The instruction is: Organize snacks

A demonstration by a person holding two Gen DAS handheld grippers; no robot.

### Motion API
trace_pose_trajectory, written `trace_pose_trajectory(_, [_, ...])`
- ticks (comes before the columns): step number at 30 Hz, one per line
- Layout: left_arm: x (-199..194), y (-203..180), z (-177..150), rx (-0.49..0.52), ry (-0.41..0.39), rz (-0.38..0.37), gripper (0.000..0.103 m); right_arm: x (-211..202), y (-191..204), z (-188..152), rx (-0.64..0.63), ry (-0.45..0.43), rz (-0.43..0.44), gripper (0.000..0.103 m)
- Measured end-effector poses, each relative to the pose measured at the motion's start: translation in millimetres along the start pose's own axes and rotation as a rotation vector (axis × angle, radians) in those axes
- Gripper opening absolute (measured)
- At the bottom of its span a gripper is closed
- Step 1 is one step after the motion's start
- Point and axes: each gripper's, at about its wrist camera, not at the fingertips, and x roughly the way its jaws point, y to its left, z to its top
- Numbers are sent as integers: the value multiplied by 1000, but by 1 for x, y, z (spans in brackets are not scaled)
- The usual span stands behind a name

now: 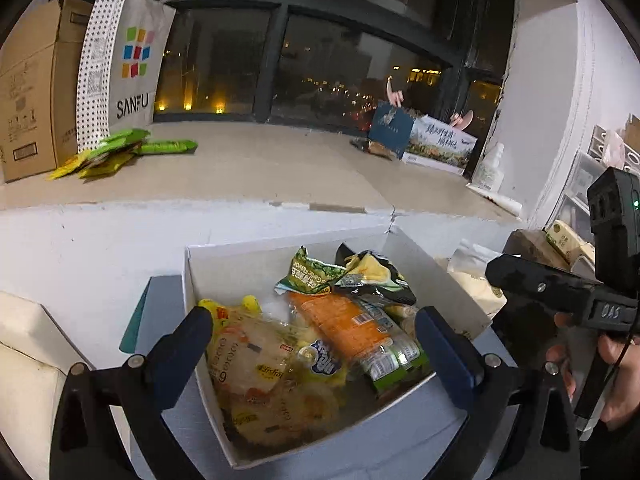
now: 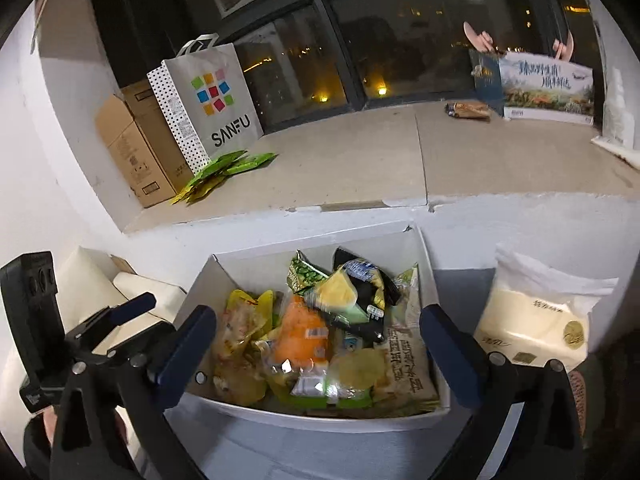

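A white cardboard box [image 1: 240, 256] [image 2: 424, 252] holds several snack packets: an orange packet [image 1: 344, 324] [image 2: 300, 332], a green one [image 1: 308, 272], a black and yellow one [image 1: 376, 272] [image 2: 360, 292], and clear yellow bags [image 1: 256, 356]. My left gripper [image 1: 314, 340] is open and empty above the box's near part. My right gripper [image 2: 318, 340] is open and empty above the box too. It also shows in the left wrist view [image 1: 560, 292], to the right of the box. Green snack packets [image 1: 116, 152] [image 2: 228, 168] lie on the window ledge at the left.
On the ledge [image 1: 280, 168] stand a SANFU paper bag [image 1: 128, 64] [image 2: 212, 100] and a brown carton [image 1: 32, 88] at the left, and a printed box [image 2: 544, 88] and a brown packet [image 2: 468, 110] at the right. A tissue pack [image 2: 536, 320] sits right of the box.
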Motion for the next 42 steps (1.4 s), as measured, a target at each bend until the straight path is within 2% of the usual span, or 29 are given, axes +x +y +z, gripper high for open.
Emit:
trace_pose_trajectory(6, [-44,-15,-10,46,-80,34,103,-21,23,-8,-133,-34,-74,103])
trace_pose_trajectory(8, [-66,-20,-19,50,-124,13,103,-36,35,-17,-204,-56,-96,103])
trace_pose_trajectory(11, [-89,-22,-29,6,-122,-27,103,-60,54,-30,-292,-95,-141,103])
trace_pose_trajectory(13, [-107,-25,-37,-20,-126,-75,103,-74,60,-38,-312,-114,-137,103])
trace_pose_trajectory(14, [-113,-27,-40,-18,-131,-80,103,-85,63,-44,-312,-121,-122,103])
trace_pose_trajectory(19, [-163,-54,-66,33,-186,-7,103,-125,64,-67,-242,-141,-68,103])
trace_pose_trajectory(21, [-175,-63,-74,43,-167,8,103,-143,67,-79,-223,-140,-37,103])
trace_pose_trajectory(24, [-196,-78,-92,63,-163,8,103,-170,72,-103,-213,-161,-39,103])
trace_pose_trajectory(27, [-213,-96,-114,85,-145,46,103,-190,76,-124,-197,-160,-24,103])
trace_pose_trajectory(31, [-226,-109,-140,87,-114,24,103,-213,77,-155,-144,-172,-23,103])
trace_pose_trajectory(34, [-232,-116,-147,98,-105,24,103,-225,73,-173,-109,-159,-13,103])
trace_pose_trajectory(42, [-234,-119,-145,92,-105,24,103,-241,80,-176,-133,-183,-41,103])
